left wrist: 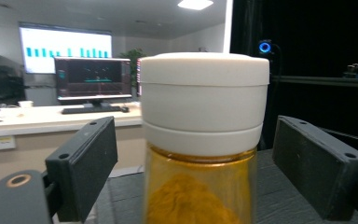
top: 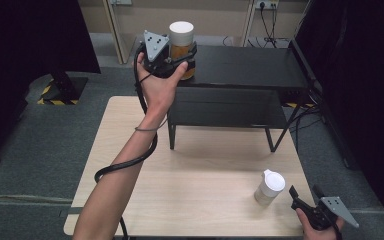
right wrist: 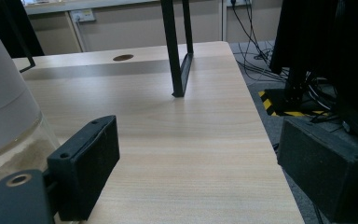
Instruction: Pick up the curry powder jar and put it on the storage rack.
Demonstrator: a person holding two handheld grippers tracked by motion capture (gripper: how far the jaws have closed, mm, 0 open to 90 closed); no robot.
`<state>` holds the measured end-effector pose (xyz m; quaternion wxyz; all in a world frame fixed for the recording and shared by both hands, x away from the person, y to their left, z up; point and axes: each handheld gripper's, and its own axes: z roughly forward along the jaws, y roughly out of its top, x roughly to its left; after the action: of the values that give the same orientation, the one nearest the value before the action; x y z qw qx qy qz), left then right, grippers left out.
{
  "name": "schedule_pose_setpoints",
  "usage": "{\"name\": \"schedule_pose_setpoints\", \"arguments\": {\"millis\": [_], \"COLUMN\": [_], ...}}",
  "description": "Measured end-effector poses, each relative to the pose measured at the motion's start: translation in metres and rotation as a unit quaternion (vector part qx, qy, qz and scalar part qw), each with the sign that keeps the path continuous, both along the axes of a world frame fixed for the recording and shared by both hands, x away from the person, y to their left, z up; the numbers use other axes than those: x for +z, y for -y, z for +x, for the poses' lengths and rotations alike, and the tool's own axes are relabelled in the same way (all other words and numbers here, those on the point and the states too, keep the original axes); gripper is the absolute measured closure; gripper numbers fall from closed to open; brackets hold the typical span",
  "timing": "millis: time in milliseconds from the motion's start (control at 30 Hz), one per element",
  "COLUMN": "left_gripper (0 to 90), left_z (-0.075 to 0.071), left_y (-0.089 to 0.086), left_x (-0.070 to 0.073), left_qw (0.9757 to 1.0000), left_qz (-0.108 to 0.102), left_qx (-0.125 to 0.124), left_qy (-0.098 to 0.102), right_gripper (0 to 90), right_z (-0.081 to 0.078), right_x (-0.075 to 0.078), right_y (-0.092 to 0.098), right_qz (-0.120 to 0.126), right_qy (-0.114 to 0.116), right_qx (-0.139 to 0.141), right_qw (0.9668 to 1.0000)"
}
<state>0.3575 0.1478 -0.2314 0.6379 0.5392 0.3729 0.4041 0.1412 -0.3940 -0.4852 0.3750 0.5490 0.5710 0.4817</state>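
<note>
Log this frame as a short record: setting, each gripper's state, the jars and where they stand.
setting: light wooden table with a black shelf rack on it
left gripper: raised at the rack's top shelf, jaws open on either side of the amber jar, pads clear of it
amber jar: white lid, yellow-brown contents, upright on the top shelf
right gripper: open, low at the table's near right corner, holding nothing
second jar: white pointed lid, pale contents, on the table just left of the right gripper
</note>
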Motion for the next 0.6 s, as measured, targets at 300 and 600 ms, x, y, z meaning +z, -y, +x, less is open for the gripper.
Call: {"name": "schedule_pose_setpoints", "arguments": {"millis": [300, 600], "left_gripper": [13.8, 14.0], "left_z": [-0.022, -0.043], "left_y": [-0.006, -0.015], "left_x": [-0.009, -0.030], "left_qw": [0.9998, 0.9992], "left_qz": [-0.007, -0.008], "left_qx": [-0.003, -0.024], "left_qy": [0.018, 0.033], "right_gripper": [13.1, 13.1], "right_z": [0.000, 0.000], "right_x": [0.000, 0.000], "right_y": [0.000, 0.000], "right_qz": [-0.003, -0.002], "right_qy": [0.000, 0.000], "right_qx": [0.000, 0.000], "right_qw": [1.0000, 1.0000]}}
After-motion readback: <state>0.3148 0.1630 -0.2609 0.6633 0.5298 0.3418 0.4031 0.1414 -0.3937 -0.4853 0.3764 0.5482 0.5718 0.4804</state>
